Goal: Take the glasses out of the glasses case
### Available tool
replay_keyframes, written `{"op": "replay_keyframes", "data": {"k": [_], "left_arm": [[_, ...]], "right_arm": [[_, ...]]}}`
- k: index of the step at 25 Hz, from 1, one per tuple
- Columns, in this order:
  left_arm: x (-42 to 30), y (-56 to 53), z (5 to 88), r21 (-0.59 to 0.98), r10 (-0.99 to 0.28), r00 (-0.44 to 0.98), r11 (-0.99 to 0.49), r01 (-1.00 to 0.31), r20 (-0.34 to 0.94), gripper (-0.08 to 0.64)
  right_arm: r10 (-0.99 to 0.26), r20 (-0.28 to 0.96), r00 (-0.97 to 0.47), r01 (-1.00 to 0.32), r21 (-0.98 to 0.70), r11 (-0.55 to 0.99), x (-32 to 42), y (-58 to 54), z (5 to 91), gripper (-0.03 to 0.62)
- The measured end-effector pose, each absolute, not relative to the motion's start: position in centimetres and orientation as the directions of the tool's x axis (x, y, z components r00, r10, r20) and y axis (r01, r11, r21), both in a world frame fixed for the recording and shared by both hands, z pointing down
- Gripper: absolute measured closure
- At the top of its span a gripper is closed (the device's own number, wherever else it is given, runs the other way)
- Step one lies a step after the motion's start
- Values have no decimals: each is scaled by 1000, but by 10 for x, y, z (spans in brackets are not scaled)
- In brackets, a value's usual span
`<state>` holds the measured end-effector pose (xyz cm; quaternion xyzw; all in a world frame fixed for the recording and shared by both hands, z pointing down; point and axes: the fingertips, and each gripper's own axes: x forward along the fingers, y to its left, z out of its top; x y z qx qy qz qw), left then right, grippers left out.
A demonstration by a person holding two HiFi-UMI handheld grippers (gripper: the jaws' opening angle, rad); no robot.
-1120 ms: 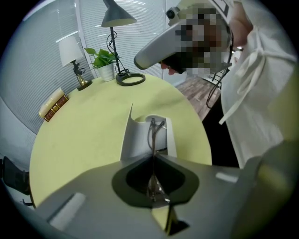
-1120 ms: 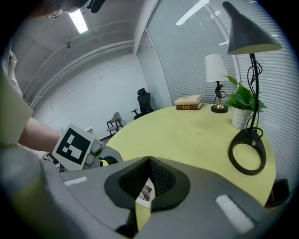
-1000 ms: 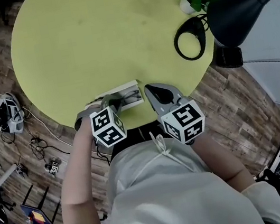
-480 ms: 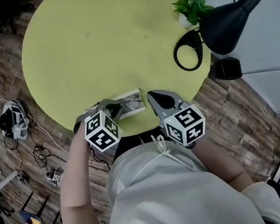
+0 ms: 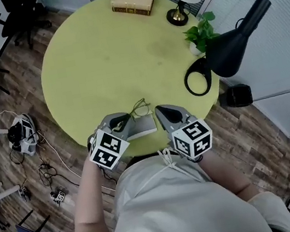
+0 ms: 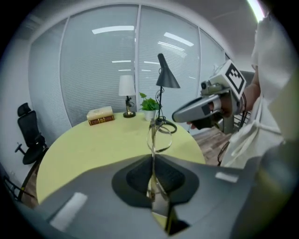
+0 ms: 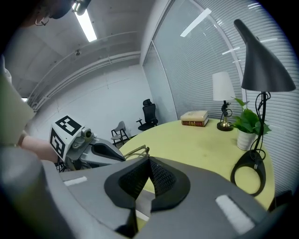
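**Glasses [image 5: 140, 108] in a left-hand pinch, above the case**

Clamped thin-edge-on in the left hand-held gripper [image 5: 125, 120], jaws closed on the frame, lenses pointing away. Held just over the glasses case [image 5: 142, 125] at the near rim of the bench [image 5: 95, 54], seemingly high enough to clear its walls. Alongside, the right hand-held gripper [image 5: 164, 112], jaws pressed together on nothing. Probably parked close to steady the case.

No readable txt anywhere, book [image 5: 133, 0] cover print too small to make out.
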<state>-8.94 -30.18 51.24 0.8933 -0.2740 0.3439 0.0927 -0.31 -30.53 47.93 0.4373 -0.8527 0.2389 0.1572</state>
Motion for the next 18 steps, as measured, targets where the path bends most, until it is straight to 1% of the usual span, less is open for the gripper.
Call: {"op": "replay_keyframes", "data": {"k": [5, 11, 14, 18], "left_arm": [[-94, -317, 467, -36, -603, 609, -726, -687, 516, 545], [-118, -327, 414, -37, -805, 484, -527, -849, 343, 545], [-128, -331, 392, -29, -869, 414, -437, -899, 272, 545], [-137, -335, 369, -2, -923, 327, -335, -942, 203, 545]], "right_arm": [[-691, 427, -583, -811, -249, 529, -13, -317, 454, 594], [-716, 362, -596, -802, -230, 551, -26, -319, 419, 594], [-727, 326, -604, -796, -215, 565, -28, -322, 404, 594], [-755, 290, -588, -809, -187, 557, -24, -329, 390, 594]]}}
